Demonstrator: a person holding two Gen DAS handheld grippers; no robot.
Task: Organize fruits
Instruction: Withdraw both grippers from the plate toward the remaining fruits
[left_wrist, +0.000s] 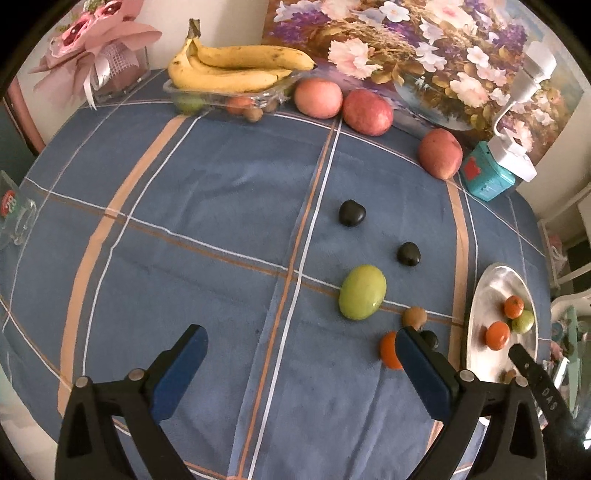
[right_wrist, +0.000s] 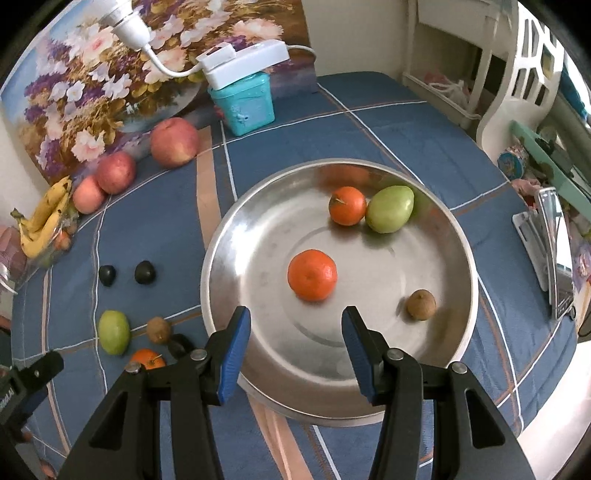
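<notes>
Fruits: two tangerines, a green fruit and a brown one lie in the steel bowl (right_wrist: 236, 206) under the right gripper (right_wrist: 295, 332), fingers spread, empty; left gripper (left_wrist: 301, 350), likewise spread, faces loose green fruit (left_wrist: 362, 292) on table (left_wrist: 184, 221), probably next.

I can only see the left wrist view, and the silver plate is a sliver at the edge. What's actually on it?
Observer: Four fruits on the plate: a big orange, a small orange, a green fruit right beside it, and a brown fruit off on its own.
Operator: Is the other tool holding anything?
Observer: No. The right tool is open and empty, above the plate's near side.
Operator: Something orange hides behind my blue finger. What is it?
Observer: A loose orange with a stem, lying on the cloth next to a dark fruit.
</notes>
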